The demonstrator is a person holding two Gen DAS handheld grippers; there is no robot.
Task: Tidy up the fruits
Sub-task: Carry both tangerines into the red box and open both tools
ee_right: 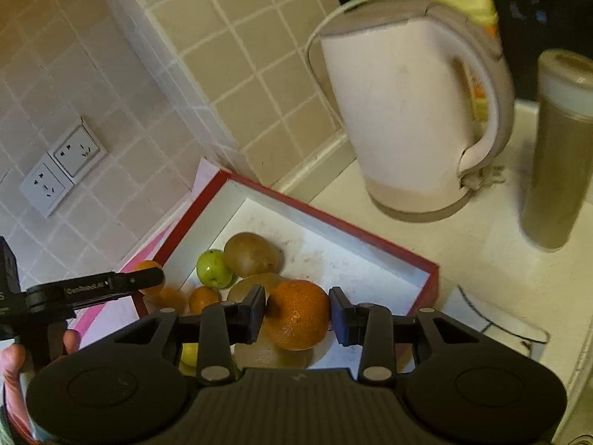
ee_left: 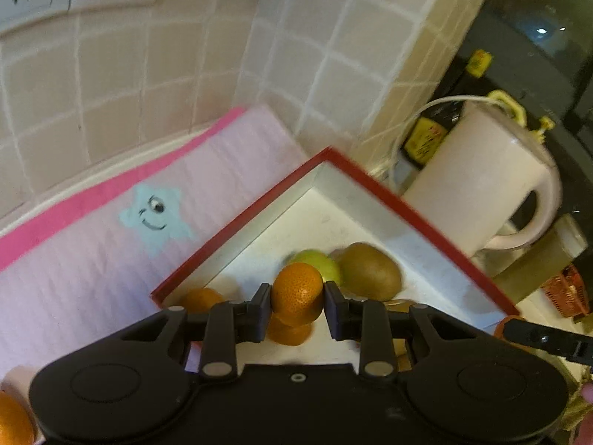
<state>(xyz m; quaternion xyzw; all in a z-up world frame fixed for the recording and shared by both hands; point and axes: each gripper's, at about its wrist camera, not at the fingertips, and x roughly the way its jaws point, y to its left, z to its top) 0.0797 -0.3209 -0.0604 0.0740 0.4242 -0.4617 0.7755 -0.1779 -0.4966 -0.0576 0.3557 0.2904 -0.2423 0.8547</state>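
Observation:
A red-rimmed white box (ee_left: 418, 218) (ee_right: 430, 270) holds a kiwi (ee_left: 368, 270) (ee_right: 250, 254), a green fruit (ee_left: 318, 259) (ee_right: 214, 269) and several oranges. My left gripper (ee_left: 296, 306) is shut on an orange (ee_left: 298, 293) above the box. My right gripper (ee_right: 297, 315) is shut on a larger orange (ee_right: 298, 313) above the box's near side. The left gripper also shows in the right wrist view (ee_right: 141, 282), at the box's left rim. Another orange (ee_left: 13, 421) lies at the bottom left on the mat.
A pink mat (ee_left: 92, 259) with a blue star lies left of the box. A white kettle (ee_right: 411, 111) (ee_left: 478, 181) and a tall lidded container (ee_right: 556, 148) stand right of it. Tiled walls with sockets (ee_right: 59, 167) close the back.

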